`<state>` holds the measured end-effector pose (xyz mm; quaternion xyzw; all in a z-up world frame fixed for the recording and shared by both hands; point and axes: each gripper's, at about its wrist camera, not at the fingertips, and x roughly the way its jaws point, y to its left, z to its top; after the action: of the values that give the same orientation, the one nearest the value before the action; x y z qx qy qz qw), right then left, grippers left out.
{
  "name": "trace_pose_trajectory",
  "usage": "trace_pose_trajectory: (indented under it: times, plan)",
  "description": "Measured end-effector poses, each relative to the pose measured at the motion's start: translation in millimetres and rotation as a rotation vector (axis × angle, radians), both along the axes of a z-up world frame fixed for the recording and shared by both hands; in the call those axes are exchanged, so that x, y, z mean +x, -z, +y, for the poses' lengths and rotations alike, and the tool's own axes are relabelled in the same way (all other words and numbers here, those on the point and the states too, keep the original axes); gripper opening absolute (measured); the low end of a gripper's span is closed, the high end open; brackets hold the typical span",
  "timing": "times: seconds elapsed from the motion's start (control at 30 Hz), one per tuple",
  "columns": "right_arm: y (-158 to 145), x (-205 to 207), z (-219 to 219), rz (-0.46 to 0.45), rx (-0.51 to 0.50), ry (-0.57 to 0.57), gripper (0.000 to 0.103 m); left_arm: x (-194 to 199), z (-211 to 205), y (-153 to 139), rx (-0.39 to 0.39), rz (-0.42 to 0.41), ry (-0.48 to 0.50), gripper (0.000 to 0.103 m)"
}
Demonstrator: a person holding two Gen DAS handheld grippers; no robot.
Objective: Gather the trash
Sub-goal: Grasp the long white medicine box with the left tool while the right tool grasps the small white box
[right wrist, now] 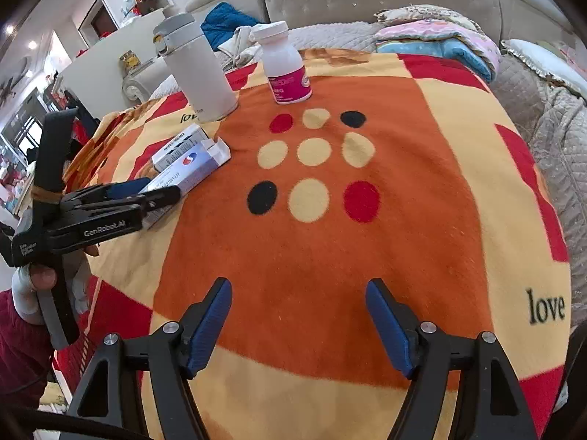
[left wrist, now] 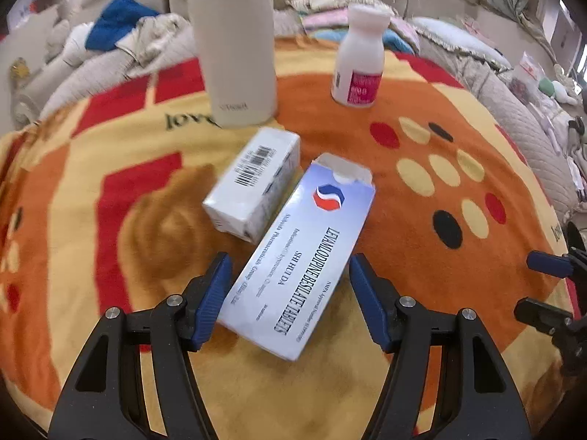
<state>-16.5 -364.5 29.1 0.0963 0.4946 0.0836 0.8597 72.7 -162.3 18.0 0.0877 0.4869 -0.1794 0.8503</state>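
Note:
A blue-white tablet box [left wrist: 299, 253] with an open far flap lies on the orange patterned blanket [left wrist: 422, 256]. My left gripper [left wrist: 290, 267] is open, its blue pads on either side of the box's near half, not pressing it. A second white box [left wrist: 253, 183] with a barcode lies just left of it, touching. A white pill bottle [left wrist: 358, 57] with a pink label stands behind. In the right wrist view both boxes [right wrist: 190, 163] and the left gripper [right wrist: 146, 192] show at far left. My right gripper [right wrist: 299, 289] is open and empty above the blanket.
A tall cream flask [left wrist: 234, 44] stands behind the boxes; it also shows in the right wrist view [right wrist: 198, 73]. Folded blankets [right wrist: 436, 40], pillows and a blue cloth [right wrist: 223, 22] lie on the quilted bed beyond. The right gripper's tips [left wrist: 546, 286] show at the left view's right edge.

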Motion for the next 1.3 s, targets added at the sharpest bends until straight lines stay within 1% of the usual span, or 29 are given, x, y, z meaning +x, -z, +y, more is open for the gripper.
trace_pose_trajectory:
  times: [0.07,0.13,0.2,0.27,0.37,0.5,0.63,0.7,0.8,0.87,0.97,1.07,1.1,1.13,1.17,1.3]
  plan:
    - [2.0,5.0,2.2,0.007,0.001,-0.003,0.074,4.1,-2.9,5.1,0.011,0.004,0.006,0.065]
    - [3.0,9.8,4.8,0.009,0.006,-0.007,0.074,4.3,0.2,4.3,-0.011,-0.001,-0.006,0.064]
    - [2.7,14.0,7.5,0.01,0.01,-0.011,0.074,1.0,8.4,0.8,-0.054,0.008,-0.024,0.05]
    - [1.3,20.7,13.4,0.009,0.018,-0.022,0.074,-5.5,20.2,-6.6,-0.082,0.014,-0.045,0.047]
    - [-1.2,35.1,26.3,0.008,0.031,-0.041,0.074,-20.5,45.3,-24.4,-0.137,-0.004,-0.059,0.046]
    - [-2.4,65.0,53.7,0.015,0.06,-0.06,0.074,-31.7,78.5,-43.5,-0.177,-0.017,-0.074,0.046]
    - [-1.7,96.9,79.3,0.031,0.146,-0.052,0.074,-34.5,111.0,-52.6,-0.176,-0.054,-0.136,0.046]
    - [-1.7,113.3,93.7,0.031,0.173,-0.045,0.074,-34.8,128.2,-52.3,-0.175,-0.069,-0.184,0.046]
    - [1.3,137.9,115.5,0.034,0.194,-0.029,0.074,-37.1,144.5,-46.2,-0.177,-0.064,-0.239,0.046]
    - [3.7,153.7,130.2,0.044,0.192,-0.025,0.074,-38.1,149.2,-41.5,-0.168,-0.062,-0.268,0.046]
    - [5.4,173.4,152.0,0.049,0.159,-0.029,0.074,-42.0,151.6,-35.7,-0.154,-0.071,-0.304,0.046]
    - [7.2,185.3,167.0,0.039,0.116,-0.03,0.073,-44.1,148.8,-31.6,-0.151,-0.071,-0.307,0.046]
    - [9.1,188.7,169.2,0.04,0.088,-0.026,0.062,-44.1,147.7,-30.8,-0.152,-0.07,-0.306,0.046]
    - [11.4,190.3,170.6,0.041,0.064,-0.022,0.052,-43.7,146.1,-30.1,-0.155,-0.069,-0.305,0.046]
    - [11.8,190.2,168.7,0.034,0.059,-0.024,0.052,-44.2,144.9,-29.8,-0.157,-0.07,-0.305,0.046]
    - [6.0,178.1,154.1,0.011,0.093,-0.059,0.035,-46.3,137.6,-29.7,-0.16,-0.074,-0.297,0.046]
